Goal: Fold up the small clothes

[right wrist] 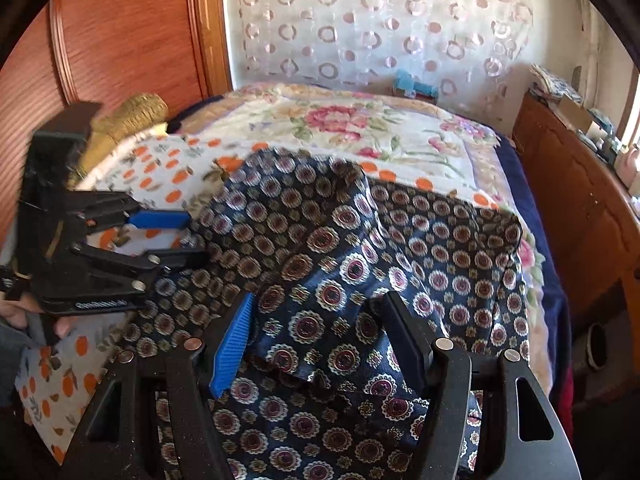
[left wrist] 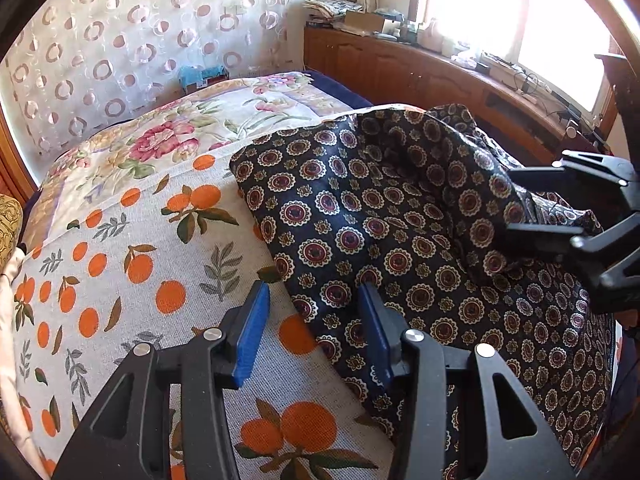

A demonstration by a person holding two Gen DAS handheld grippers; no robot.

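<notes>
The dark navy medallion-print cloth garment (right wrist: 340,264) looks thin and smooth with a slight sheen; the orange-fruit printed cover (left wrist: 132,280) beneath is coarse, matt weave. Both grippers are matt black plastic with ribbed blue pads (right wrist: 232,344) and bright metal pins; the brown wooden cabinet (left wrist: 400,68) is glossy.

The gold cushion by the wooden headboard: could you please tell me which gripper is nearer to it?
Left. The left gripper is at the navy patterned garment's edge on the gold cushion's side; the right gripper is over the garment's middle, farther away.

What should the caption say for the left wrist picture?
Open left gripper straddles the navy medallion-print cloth's edge on an orange-print bedcover.
</notes>
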